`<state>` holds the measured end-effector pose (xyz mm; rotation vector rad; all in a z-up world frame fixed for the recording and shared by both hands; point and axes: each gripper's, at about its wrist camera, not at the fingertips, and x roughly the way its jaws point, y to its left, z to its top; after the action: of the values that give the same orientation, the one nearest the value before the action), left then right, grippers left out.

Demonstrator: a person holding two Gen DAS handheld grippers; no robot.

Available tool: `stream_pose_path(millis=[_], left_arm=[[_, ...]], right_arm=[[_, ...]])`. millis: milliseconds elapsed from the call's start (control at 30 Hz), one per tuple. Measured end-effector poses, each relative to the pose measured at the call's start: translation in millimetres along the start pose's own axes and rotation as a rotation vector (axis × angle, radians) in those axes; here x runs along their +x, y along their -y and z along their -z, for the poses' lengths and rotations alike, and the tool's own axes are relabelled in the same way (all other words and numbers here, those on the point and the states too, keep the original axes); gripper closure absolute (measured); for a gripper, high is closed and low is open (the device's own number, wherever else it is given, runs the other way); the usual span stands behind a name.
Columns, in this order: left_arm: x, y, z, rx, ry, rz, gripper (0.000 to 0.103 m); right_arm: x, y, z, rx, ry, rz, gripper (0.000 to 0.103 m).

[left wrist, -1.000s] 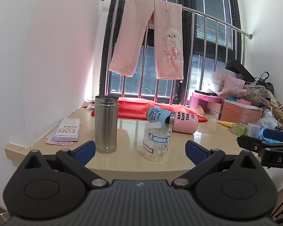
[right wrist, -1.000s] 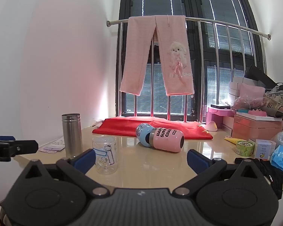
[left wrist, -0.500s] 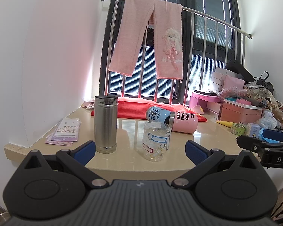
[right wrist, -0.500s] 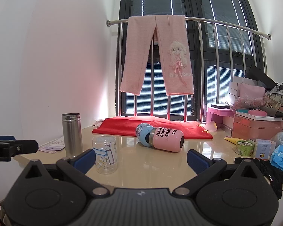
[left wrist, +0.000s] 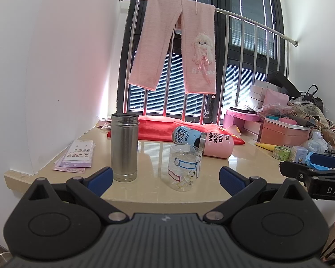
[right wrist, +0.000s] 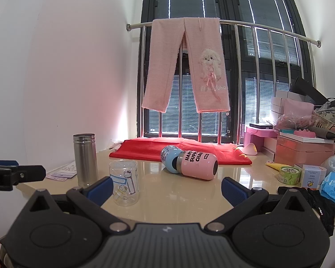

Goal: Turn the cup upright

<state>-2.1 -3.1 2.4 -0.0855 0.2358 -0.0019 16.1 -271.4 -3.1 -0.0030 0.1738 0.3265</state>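
Note:
A pink cup (left wrist: 216, 144) (right wrist: 197, 165) with black lettering lies on its side on the beige counter (right wrist: 189, 192), its open mouth toward the right. A blue cup (left wrist: 185, 135) (right wrist: 170, 156) lies on its side against it. A clear plastic cup (left wrist: 184, 167) (right wrist: 123, 182) with cartoon stickers stands upright near the front edge. A steel tumbler (left wrist: 124, 147) (right wrist: 85, 158) stands upright to its left. My left gripper (left wrist: 165, 177) is open and empty, short of the counter edge. My right gripper (right wrist: 166, 187) is open and empty, also short of the cups.
A red cloth (right wrist: 180, 149) lies at the back under a railing with pink trousers (right wrist: 189, 64). Pink boxes (right wrist: 301, 149), a tape roll (right wrist: 289, 174) and packets crowd the right side. Sticker sheets (left wrist: 78, 156) lie at the left by the white wall.

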Motion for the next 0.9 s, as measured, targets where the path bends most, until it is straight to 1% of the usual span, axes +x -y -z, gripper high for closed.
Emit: stream_pose_path(millis=[900], left_arm=[[-3.8, 3.6, -0.5, 0.002, 0.003, 0.005, 0.000]], right_arm=[[1.1, -1.1, 0.1, -0.002, -0.002, 0.001, 0.000]])
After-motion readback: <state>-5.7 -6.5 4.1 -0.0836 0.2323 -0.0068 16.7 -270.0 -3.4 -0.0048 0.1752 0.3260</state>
